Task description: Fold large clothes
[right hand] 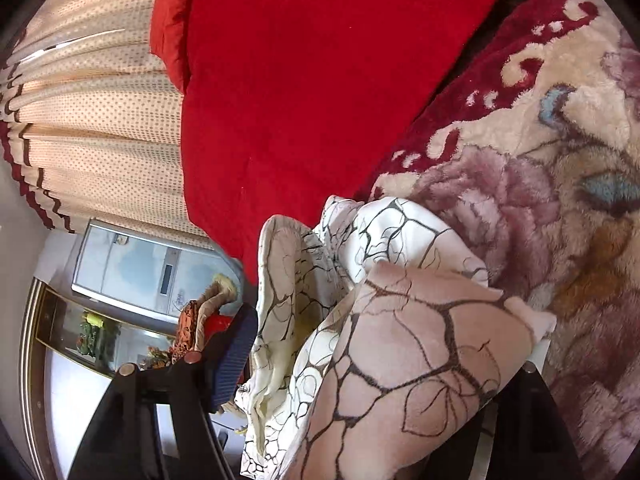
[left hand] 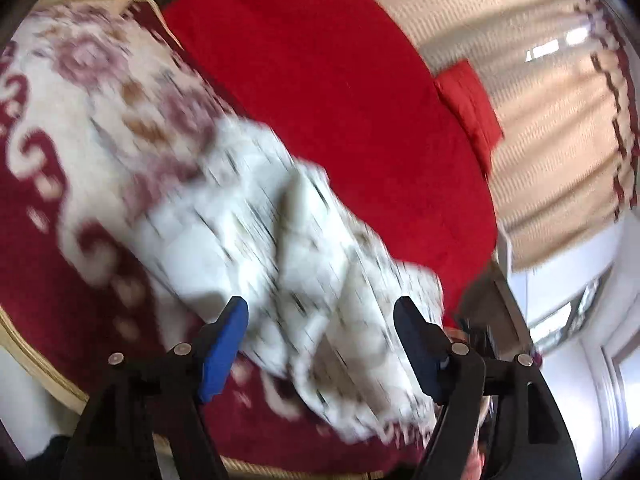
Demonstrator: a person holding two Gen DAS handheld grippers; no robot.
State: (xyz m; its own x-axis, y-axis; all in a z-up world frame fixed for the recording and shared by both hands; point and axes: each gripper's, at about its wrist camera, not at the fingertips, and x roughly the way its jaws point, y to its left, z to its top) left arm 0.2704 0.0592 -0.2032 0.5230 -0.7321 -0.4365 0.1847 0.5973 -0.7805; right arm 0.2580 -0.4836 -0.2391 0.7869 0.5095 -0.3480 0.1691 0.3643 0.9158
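The garment (left hand: 304,248) is cream-white with thin black line drawings. In the left wrist view it lies blurred and bunched on the patterned blanket (left hand: 100,128). My left gripper (left hand: 320,340) stands open, its blue-padded fingers (left hand: 226,344) wide apart on either side of the cloth's near end, not pinching it. In the right wrist view the same garment (right hand: 400,340) is heaped close to the camera. It fills the gap of my right gripper (right hand: 380,348) and covers the right finger. Only the left finger (right hand: 236,344) shows, beside the cloth, jaws wide.
A bright red plush cover (right hand: 320,80) spreads over the bed beyond the dark red floral blanket (right hand: 540,200). Dotted beige curtains (right hand: 100,120) hang behind. A white appliance (right hand: 140,272) and a glass-fronted cabinet (right hand: 80,340) stand by the bed's edge.
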